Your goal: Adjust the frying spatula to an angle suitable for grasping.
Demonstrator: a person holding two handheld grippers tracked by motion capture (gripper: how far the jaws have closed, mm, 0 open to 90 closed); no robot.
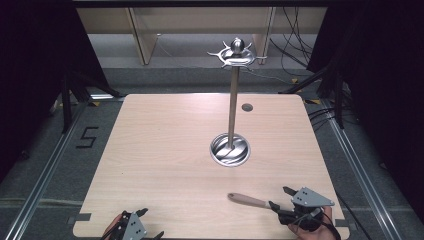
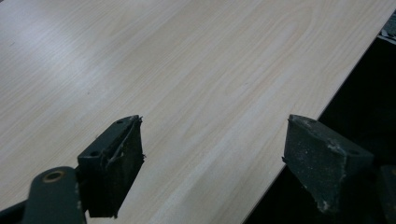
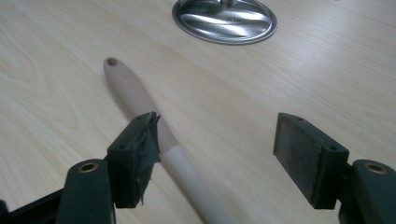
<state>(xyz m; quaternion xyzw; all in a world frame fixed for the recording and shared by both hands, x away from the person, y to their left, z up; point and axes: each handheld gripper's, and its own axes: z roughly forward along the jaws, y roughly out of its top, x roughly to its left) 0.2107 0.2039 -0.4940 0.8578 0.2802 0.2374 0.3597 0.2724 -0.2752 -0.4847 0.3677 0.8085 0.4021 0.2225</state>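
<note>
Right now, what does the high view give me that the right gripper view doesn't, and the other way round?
High view alone: the rack's tall pole with its hooked crown, the left gripper open at the near edge, and the floor around the table.
Right gripper view alone: the hanging hole in the handle's tip, and the open jaws astride the handle, one pad right beside it.
Both: the pale utensil handle lying flat, the rack's round steel base, and the right gripper.

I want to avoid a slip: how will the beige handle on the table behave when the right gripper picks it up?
The handle looks stiff, so it should not bend. It looks smooth and rounded, so it may roll or slip between the pads. The right gripper stands open around it.
</note>
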